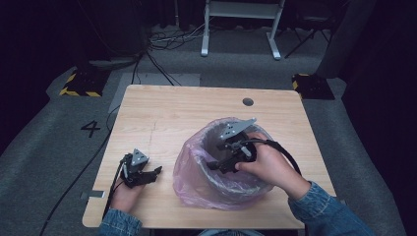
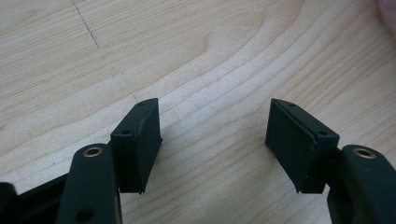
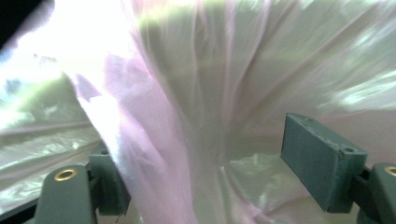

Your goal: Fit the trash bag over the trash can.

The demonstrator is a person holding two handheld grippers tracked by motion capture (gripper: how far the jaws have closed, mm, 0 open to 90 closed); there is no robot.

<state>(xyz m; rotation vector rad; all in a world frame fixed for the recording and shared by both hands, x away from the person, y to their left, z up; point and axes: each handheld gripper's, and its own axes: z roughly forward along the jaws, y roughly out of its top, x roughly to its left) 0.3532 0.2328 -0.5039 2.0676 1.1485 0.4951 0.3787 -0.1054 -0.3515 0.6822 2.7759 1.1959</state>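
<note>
Inside the bin, I have my right gripper point(image 1: 215, 166): jaws spread, with a fold of the pink plastic liner point(image 3: 154, 140) hanging between them. The fold lies against the left jaw in the right gripper view and stands clear of the right jaw, so I count no pinch. My right hand point(image 1: 268, 164) holds the tool over the near rim, jaws pointing toward the bin's left wall.

On the table's near left part, I have my left gripper point(image 1: 156, 172): jaws spread wide, bare wood between the pads point(image 2: 140, 144), nothing held. My left hand point(image 1: 125, 194) rests at the near edge.

Item, bin point(image 1: 231, 184): round, grey-walled, standing upright on the right half of the wooden table point(image 1: 162, 113), just right of the left gripper. Item, liner: thin, translucent, draped over the rim and bunched down the outside onto the tabletop.

Item, round hole point(image 1: 248, 102) in the tabletop, behind the bin, well apart from it.
</note>
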